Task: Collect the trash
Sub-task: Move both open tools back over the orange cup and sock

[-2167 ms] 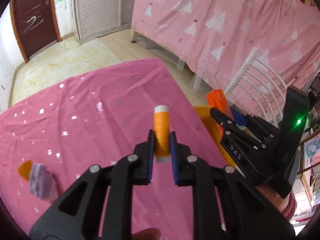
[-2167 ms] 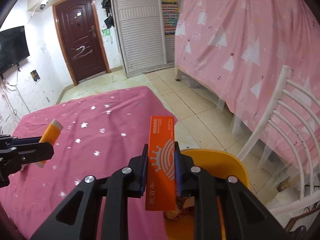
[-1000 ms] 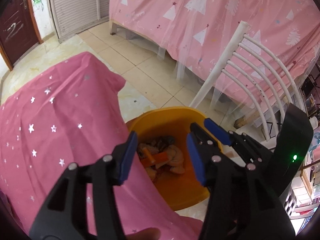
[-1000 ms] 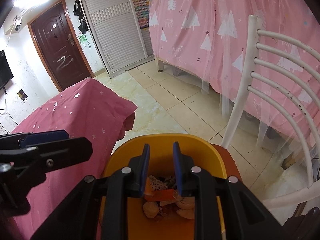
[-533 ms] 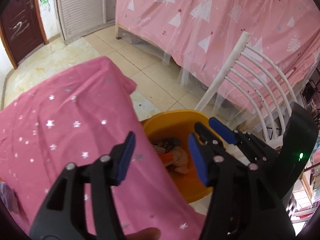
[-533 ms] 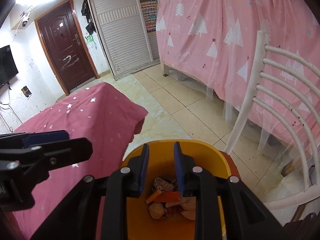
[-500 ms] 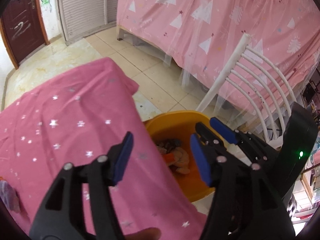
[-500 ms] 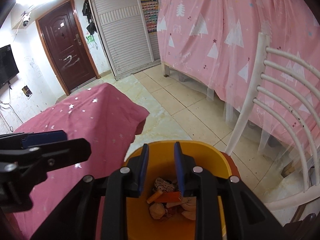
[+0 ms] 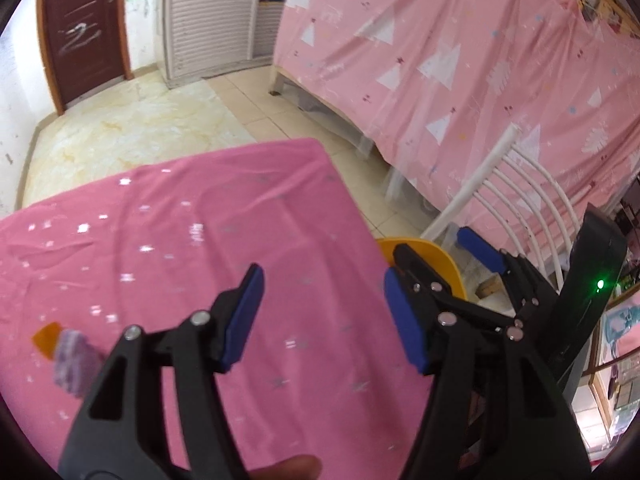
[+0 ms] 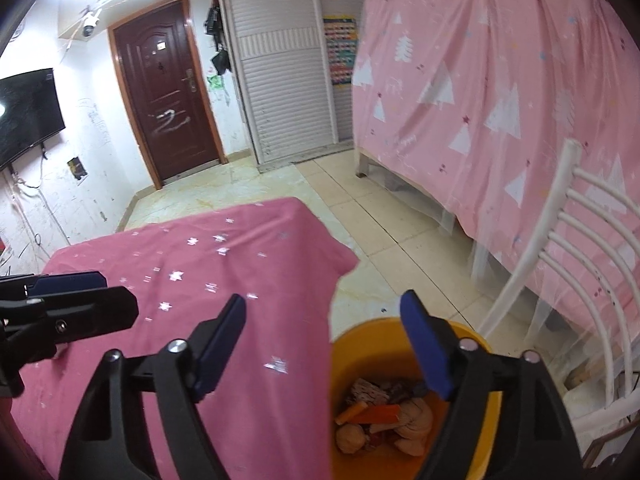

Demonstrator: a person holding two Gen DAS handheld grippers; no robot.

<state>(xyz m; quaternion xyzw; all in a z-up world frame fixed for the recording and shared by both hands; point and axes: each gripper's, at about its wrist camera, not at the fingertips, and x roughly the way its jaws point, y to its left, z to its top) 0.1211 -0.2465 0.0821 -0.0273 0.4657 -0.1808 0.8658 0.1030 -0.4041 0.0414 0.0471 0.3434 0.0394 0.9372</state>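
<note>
On the floor, just beside the near right corner of the table: one yellow bin [image 10: 404,344], upright, mouth facing up. Contents: mixed trash [image 10: 384,412], including an orange stick lying roughly flat with its long axis running left to right, plus crumpled scraps and rounded pale lumps.

Table, covered by a pink cloth [image 9: 208,240] with silver stars. Near the left edge of the cloth in the left wrist view: one purple-and-white lump [image 9: 76,364], blurred, with an orange piece [image 9: 47,338] touching its far side; kind and long axis of either cannot be told.

Left gripper [image 9: 324,316]: tilted downward over the near part of the cloth, blue pads spread apart, nothing between them. A fingertip of the person shows at the bottom edge.

Right gripper [image 10: 324,344]: tilted downward, straddling the cloth edge and the bin's rim, its jaws opening, nothing between them. It sits to the right of the left gripper.

Surroundings: white chair [image 10: 560,264] right of the bin; pink curtain [image 10: 500,80] with white trees behind it; brown door [image 10: 168,92] at far left.
</note>
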